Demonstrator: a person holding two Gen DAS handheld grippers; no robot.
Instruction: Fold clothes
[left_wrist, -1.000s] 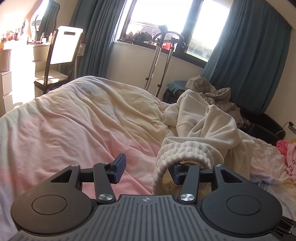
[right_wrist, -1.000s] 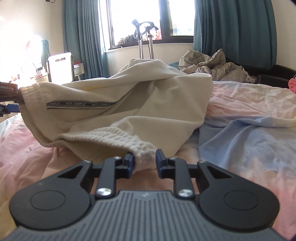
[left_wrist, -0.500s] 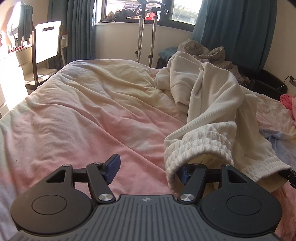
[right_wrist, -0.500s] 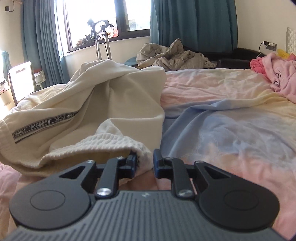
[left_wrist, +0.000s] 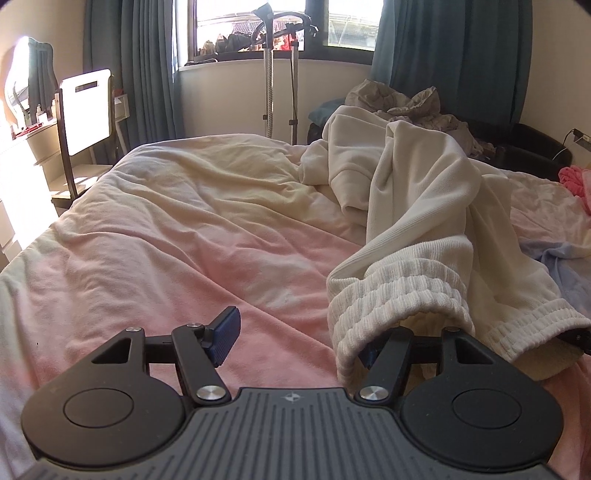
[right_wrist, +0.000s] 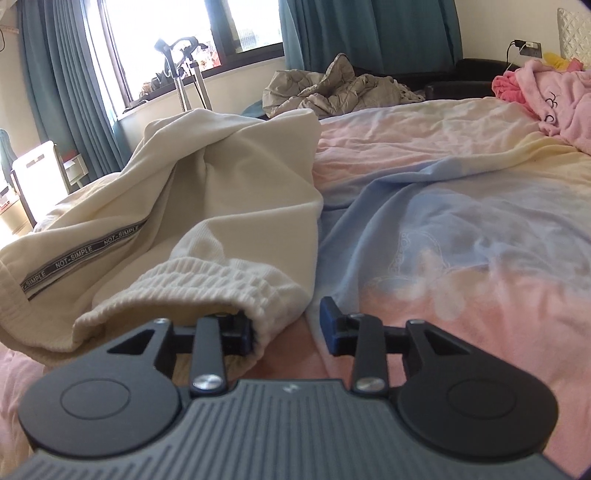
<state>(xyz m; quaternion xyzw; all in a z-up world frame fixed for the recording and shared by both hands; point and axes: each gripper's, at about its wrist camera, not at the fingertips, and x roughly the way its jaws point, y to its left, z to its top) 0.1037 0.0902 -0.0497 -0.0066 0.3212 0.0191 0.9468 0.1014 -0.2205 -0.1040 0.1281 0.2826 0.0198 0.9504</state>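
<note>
The left gripper (left_wrist: 297, 341) is being held with its jaws spread wide. Its right finger is being covered by the ribbed waistband (left_wrist: 400, 295) of the cream sweatpants (left_wrist: 424, 192), which is draped over it like a hood; the left finger (left_wrist: 223, 336) is standing bare, with nothing pinched between the two.

The right gripper (right_wrist: 288, 328) is likewise being held parted. Its left finger (right_wrist: 236, 330) is being lodged inside the gathered waistband (right_wrist: 207, 280), while the other finger is standing clear over the bedspread (right_wrist: 480, 240). No cloth is being clamped.

The sweatpants (right_wrist: 221, 177) are lying ahead and to the left of the right gripper, and ahead and to the right of the left gripper, being heaped upward away from both.

A printed tape reading NOT-SIMPLE (right_wrist: 85, 258) is being shown only in the right wrist view, as is a pink garment (right_wrist: 546, 88) far right. A white chair (left_wrist: 86, 110) far left is being shown clearly in the left wrist view.
</note>
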